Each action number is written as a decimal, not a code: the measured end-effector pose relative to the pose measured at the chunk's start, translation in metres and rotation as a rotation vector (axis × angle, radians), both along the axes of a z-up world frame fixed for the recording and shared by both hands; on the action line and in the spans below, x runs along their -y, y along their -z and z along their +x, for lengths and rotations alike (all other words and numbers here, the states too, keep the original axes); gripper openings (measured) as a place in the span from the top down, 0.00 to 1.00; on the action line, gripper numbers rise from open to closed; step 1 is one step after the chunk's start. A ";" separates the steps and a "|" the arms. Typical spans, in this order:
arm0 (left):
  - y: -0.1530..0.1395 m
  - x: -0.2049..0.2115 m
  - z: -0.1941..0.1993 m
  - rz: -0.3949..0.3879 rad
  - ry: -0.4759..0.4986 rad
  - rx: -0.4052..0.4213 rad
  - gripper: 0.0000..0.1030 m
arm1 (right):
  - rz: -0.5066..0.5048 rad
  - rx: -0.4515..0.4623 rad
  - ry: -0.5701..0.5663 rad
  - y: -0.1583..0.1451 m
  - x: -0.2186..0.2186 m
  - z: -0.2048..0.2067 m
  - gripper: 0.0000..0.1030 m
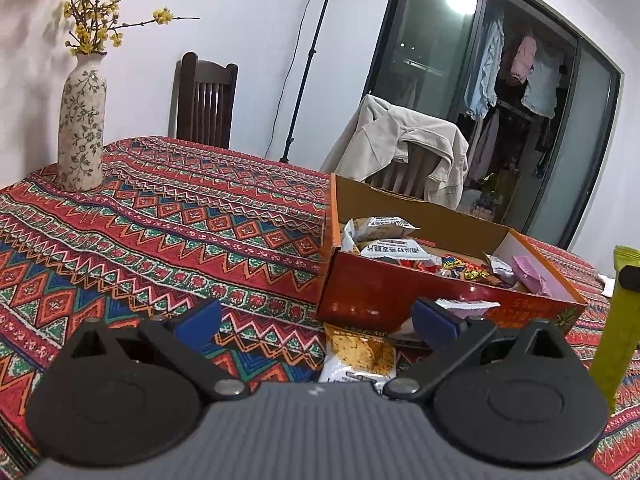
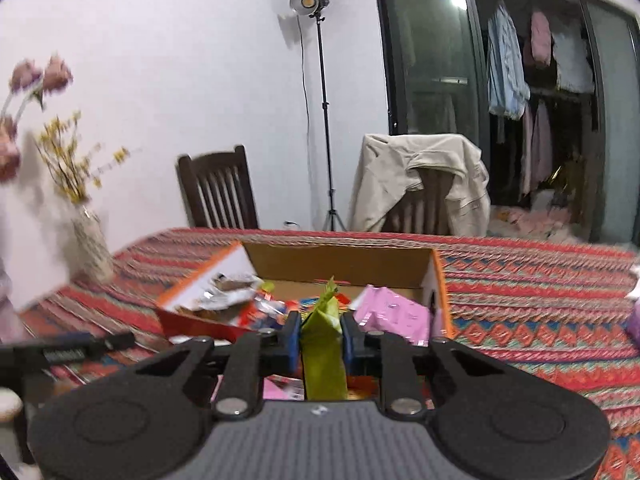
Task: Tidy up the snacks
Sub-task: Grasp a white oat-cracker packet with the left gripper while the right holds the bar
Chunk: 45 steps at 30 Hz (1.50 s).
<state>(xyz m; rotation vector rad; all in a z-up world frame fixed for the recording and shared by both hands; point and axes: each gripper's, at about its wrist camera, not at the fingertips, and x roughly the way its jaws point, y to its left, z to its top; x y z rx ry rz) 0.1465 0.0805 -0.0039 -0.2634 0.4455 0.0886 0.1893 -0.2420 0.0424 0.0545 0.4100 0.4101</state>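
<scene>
A: Right tongs point(image 2: 320, 334) clenched on the tall olive-green foil snack packet point(image 2: 323, 354), carried upright just short of the open red-and-orange cardboard box point(image 2: 438, 280) ahead. Looks staged for dropping in.

B: Left tongs point(image 1: 316, 320) spread wide, holding nothing. White-and-orange snack pouch point(image 1: 358, 356) lies between them on the patterned surface point(image 1: 160, 220), likely next.

A worktop point(image 1: 160, 216) covered in a red patterned cloth carries a floral vase point(image 1: 81, 128) at its far left. An open red box point(image 1: 400, 296) of snacks sits right of centre, with a snack packet point(image 1: 360, 356) lying just before it.
</scene>
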 end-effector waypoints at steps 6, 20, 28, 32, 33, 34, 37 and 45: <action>0.002 0.000 -0.004 -0.007 0.006 -0.009 0.00 | 0.052 -0.076 0.026 0.019 0.012 0.009 0.81; 0.004 0.003 0.000 0.000 0.010 -0.033 0.00 | -0.039 -0.105 0.066 0.051 0.002 0.020 0.79; -0.001 0.015 0.005 0.049 0.032 -0.059 0.00 | -0.031 -0.103 0.071 0.069 0.000 0.025 0.78; -0.002 0.025 0.010 0.087 0.040 -0.087 0.00 | -0.013 -0.079 0.086 0.080 0.001 0.021 0.78; -0.001 0.028 0.012 0.095 0.044 -0.098 0.00 | -0.006 -0.072 0.086 0.081 0.003 0.020 0.78; -0.001 0.030 0.014 0.103 0.048 -0.108 0.00 | -0.003 -0.067 0.086 0.082 0.003 0.019 0.78; 0.003 0.036 0.019 0.129 0.064 -0.140 0.00 | 0.000 -0.046 0.086 0.082 0.004 0.015 0.79; 0.017 0.048 0.039 0.183 0.075 -0.237 0.00 | 0.054 -0.002 0.103 0.078 0.014 0.009 0.80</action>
